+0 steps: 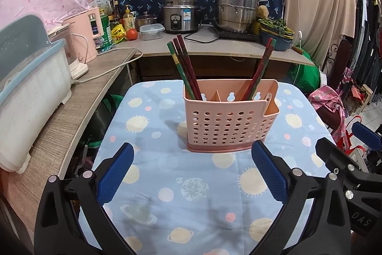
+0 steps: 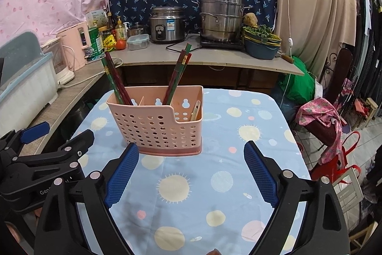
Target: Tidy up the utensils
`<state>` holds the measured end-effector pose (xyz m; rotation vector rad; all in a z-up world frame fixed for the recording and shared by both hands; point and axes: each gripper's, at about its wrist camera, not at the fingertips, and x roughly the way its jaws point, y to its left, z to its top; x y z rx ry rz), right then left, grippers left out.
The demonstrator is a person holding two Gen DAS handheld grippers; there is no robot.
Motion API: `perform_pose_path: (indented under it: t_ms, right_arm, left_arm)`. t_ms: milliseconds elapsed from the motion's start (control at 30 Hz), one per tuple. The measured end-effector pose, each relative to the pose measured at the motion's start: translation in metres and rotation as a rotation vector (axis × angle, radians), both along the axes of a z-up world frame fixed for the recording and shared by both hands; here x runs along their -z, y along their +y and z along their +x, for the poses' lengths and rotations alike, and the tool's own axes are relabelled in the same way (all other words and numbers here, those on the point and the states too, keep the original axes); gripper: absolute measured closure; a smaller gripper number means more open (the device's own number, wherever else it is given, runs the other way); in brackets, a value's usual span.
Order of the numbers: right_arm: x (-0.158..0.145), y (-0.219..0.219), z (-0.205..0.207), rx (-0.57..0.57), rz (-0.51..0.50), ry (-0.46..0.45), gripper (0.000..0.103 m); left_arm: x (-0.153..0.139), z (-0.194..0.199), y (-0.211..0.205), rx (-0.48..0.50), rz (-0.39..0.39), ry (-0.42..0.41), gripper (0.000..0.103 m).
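Both pairs of tongs are standing wide and holding nothing: the left tongs (image 1: pixel 192 172) and the right tongs (image 2: pixel 191 173) are hovering side by side over the counter (image 1: pixel 167 207) with its blue planet-print cloth. "DAS" is readable on the right tool's body. Just ahead of both tongs, the pink perforated plastic utensil caddy (image 1: pixel 229 121) is standing upright. The red-and-green chopsticks (image 1: pixel 183 66) are standing in two bundles, tips down, leaning outward.
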<state>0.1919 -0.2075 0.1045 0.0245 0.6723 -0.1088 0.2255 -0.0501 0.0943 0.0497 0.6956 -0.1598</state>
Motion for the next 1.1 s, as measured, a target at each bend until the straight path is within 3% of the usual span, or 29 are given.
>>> perform_pose_path:
  t_ms: [1100]
  right_arm:
    - [0.013,0.000,0.001,0.018,-0.007,0.020,0.017]
  left_arm:
    - [0.008,0.004,-0.008,-0.034,0.074,0.008,0.007]
